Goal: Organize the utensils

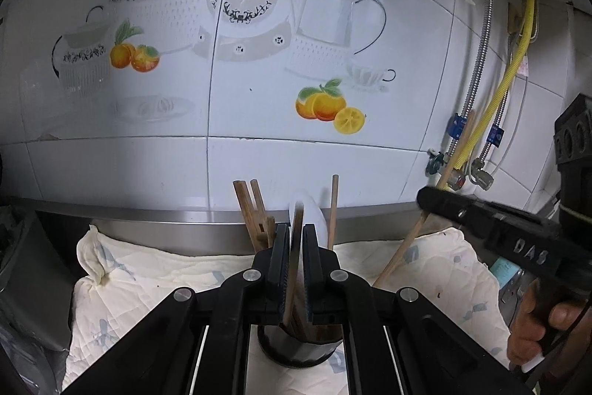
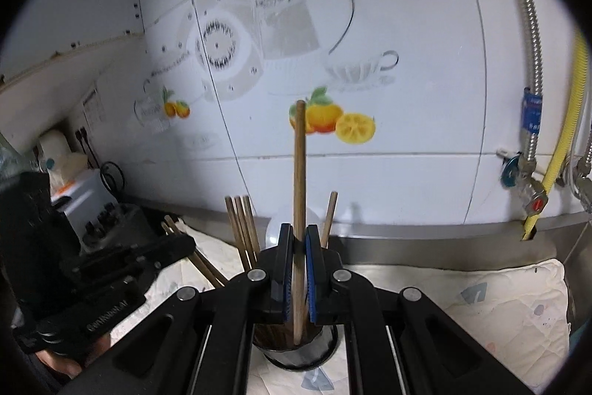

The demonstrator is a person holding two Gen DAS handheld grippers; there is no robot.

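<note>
A dark utensil holder (image 1: 299,350) stands on a white quilted cloth (image 1: 155,284), just under my left gripper (image 1: 296,232). That gripper is shut on a brown chopstick (image 1: 292,269) that slants down into the holder. Several chopsticks (image 1: 246,206) and a white spoon (image 1: 314,213) stick up from the holder (image 2: 296,354). My right gripper (image 2: 299,232) is shut on a light wooden chopstick (image 2: 299,173). This chopstick stands upright with its lower end inside the holder. From the left wrist view the right gripper (image 1: 425,198) and its chopstick (image 1: 407,239) show at the right.
A steel ledge (image 1: 166,221) and a tiled wall with fruit decals (image 1: 325,106) rise behind the cloth. Pipes, valves and a yellow hose (image 2: 562,150) hang at the right. Boxes and cables (image 2: 85,187) crowd the left. A hand (image 1: 536,321) grips the right tool.
</note>
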